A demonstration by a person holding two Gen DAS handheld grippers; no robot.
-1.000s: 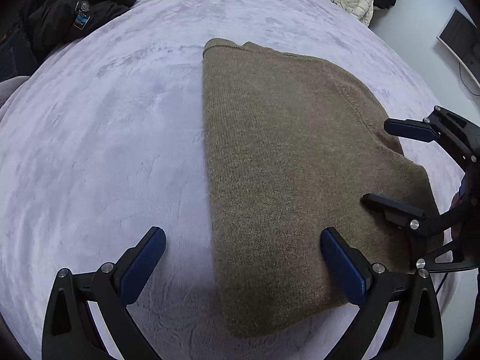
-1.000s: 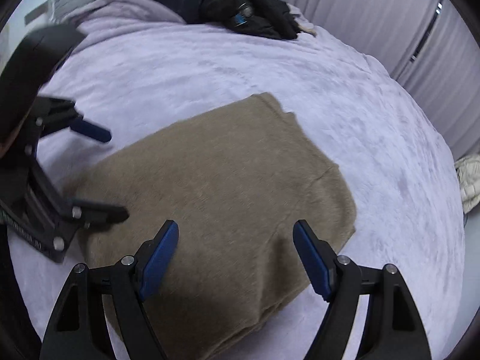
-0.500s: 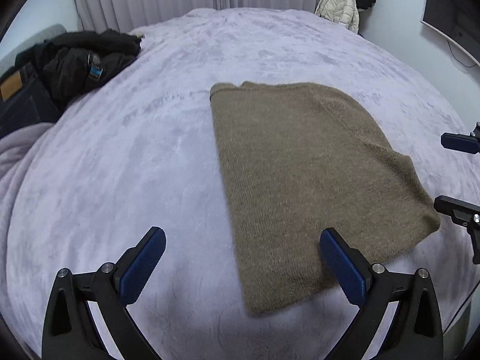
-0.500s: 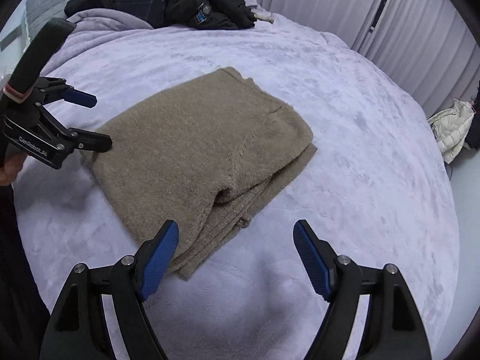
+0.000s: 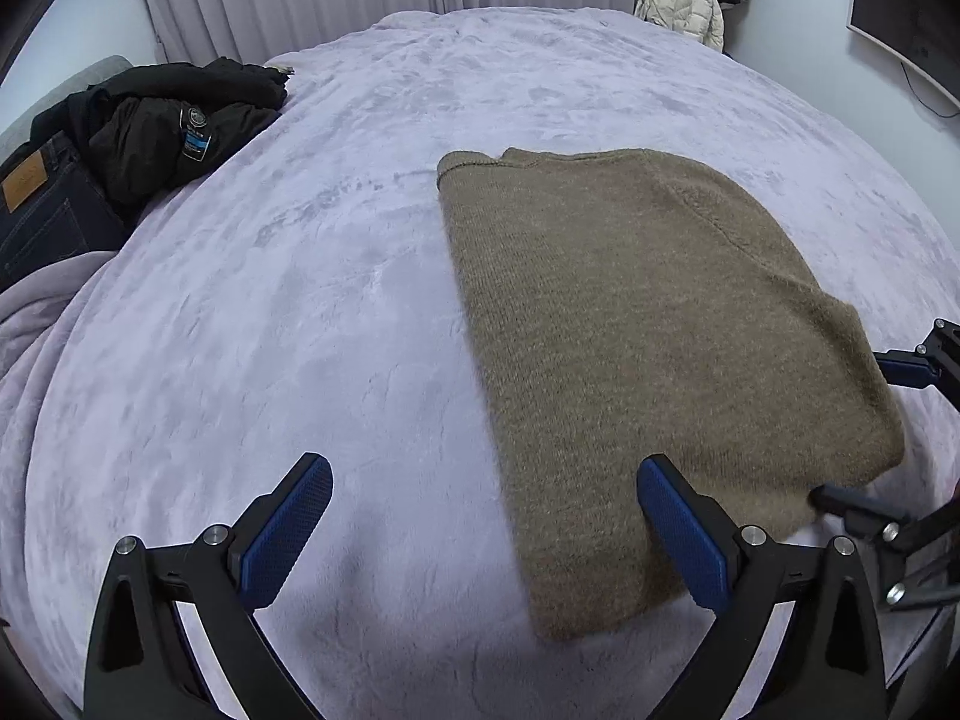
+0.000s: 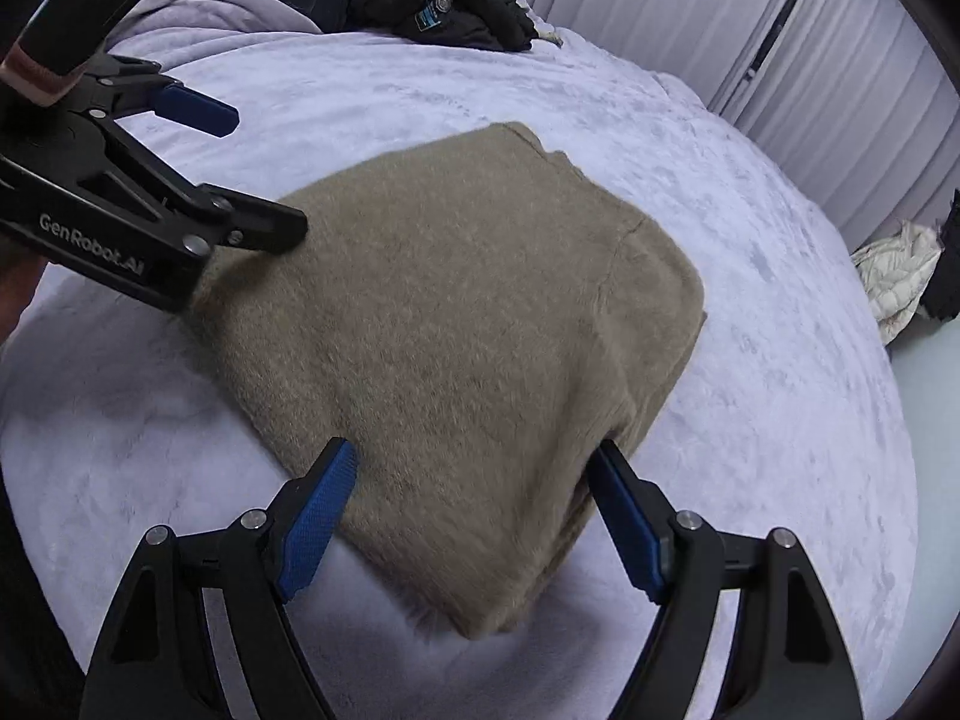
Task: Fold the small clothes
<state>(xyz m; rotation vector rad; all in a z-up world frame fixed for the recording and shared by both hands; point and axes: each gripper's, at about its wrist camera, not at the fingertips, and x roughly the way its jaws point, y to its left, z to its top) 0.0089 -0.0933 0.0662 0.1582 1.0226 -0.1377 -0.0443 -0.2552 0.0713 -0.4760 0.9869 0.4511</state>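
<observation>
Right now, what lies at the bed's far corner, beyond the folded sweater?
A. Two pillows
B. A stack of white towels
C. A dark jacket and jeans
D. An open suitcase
C: a dark jacket and jeans are heaped at the far corner of the bed, well apart from the sweater.

A folded brown sweater (image 5: 648, 360) of fuzzy, matt knit with a fine ribbed texture lies on a bed (image 5: 300, 312) covered in soft, plush lilac fleece with a crushed nap. The left tongs (image 5: 483, 531) and right tongs (image 6: 474, 516) are matt black plastic with shiny metal rivets and blue, finely textured pads (image 6: 315, 519).
</observation>
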